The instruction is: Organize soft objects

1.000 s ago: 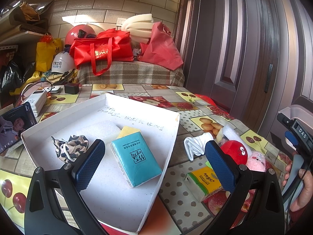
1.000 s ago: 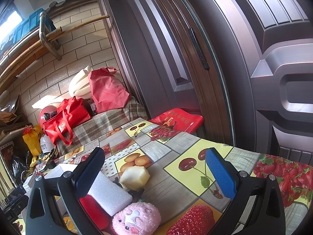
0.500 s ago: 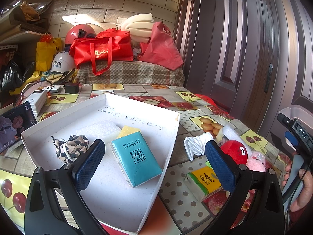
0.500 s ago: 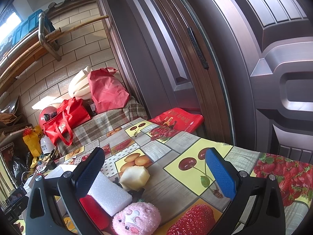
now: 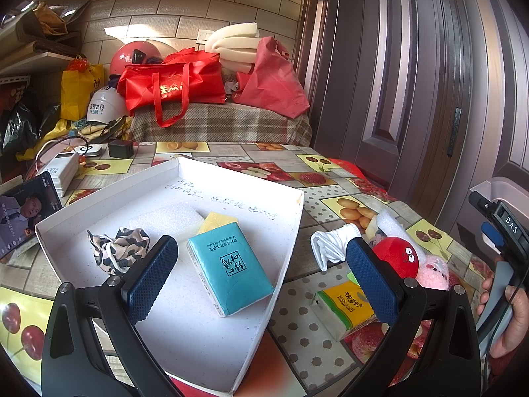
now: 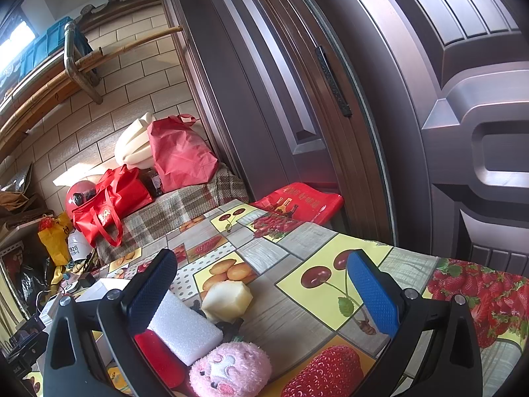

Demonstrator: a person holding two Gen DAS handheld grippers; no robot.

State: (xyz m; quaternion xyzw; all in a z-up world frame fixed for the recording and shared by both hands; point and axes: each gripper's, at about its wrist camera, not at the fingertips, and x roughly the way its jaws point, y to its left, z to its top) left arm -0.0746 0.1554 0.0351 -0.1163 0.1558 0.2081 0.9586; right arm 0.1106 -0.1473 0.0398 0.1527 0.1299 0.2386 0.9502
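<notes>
A white shallow box (image 5: 291,231) lies on the table and holds a teal tissue pack (image 5: 229,271), a yellow sponge (image 5: 218,221), a white foam piece (image 5: 168,218) and a spotted cloth (image 5: 117,253). My left gripper (image 5: 261,281) hovers open over the box's near corner, holding nothing. Right of the box lie a white rolled cloth (image 5: 330,243), a yellow-green tissue pack (image 5: 345,309), a red plush (image 5: 398,256) and a pink plush (image 5: 433,271). My right gripper (image 6: 261,297) is open above the pink plush (image 6: 231,369), a white foam block (image 6: 185,329) and a cream sponge (image 6: 228,301).
A phone (image 5: 23,213), a white power unit (image 5: 61,172) and a black cube (image 5: 120,149) sit at the table's left. Red bags (image 5: 172,86) are piled on a checked seat behind. A dark door (image 6: 363,99) stands close on the right. A hand (image 5: 506,324) holds the other gripper's handle.
</notes>
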